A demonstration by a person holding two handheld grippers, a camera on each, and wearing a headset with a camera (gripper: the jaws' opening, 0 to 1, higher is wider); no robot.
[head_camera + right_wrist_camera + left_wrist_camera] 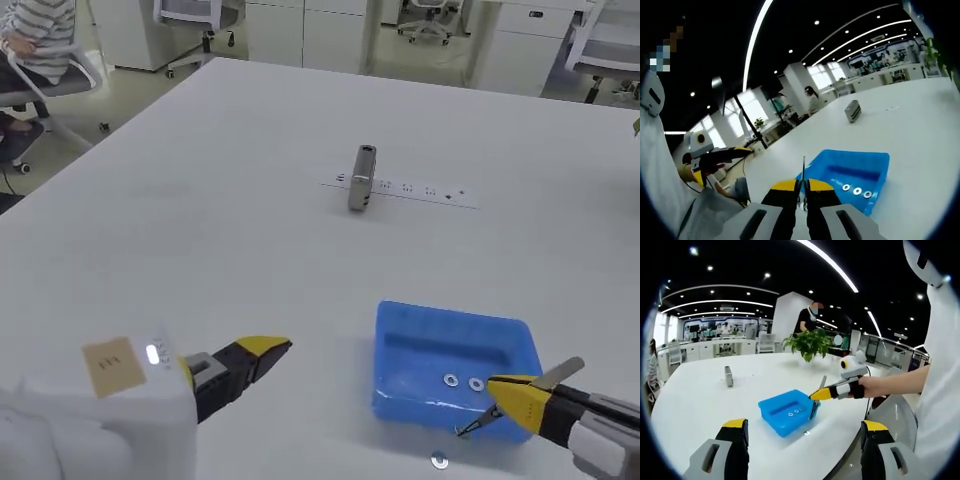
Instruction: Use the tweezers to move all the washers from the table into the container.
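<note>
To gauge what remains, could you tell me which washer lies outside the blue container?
The single washer on the table beside the container's near wall, by the tweezers' tip; the other washers lie inside.

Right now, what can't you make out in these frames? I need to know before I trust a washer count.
- Tweezers: the tips are too small in the head view and edge-on in the right gripper view, so I cannot tell whether they hold a washer.
- Table: the part nearer than the loose washer is cut off by the head view's bottom edge.
- Container: the right gripper covers its near right corner in the head view.
</note>
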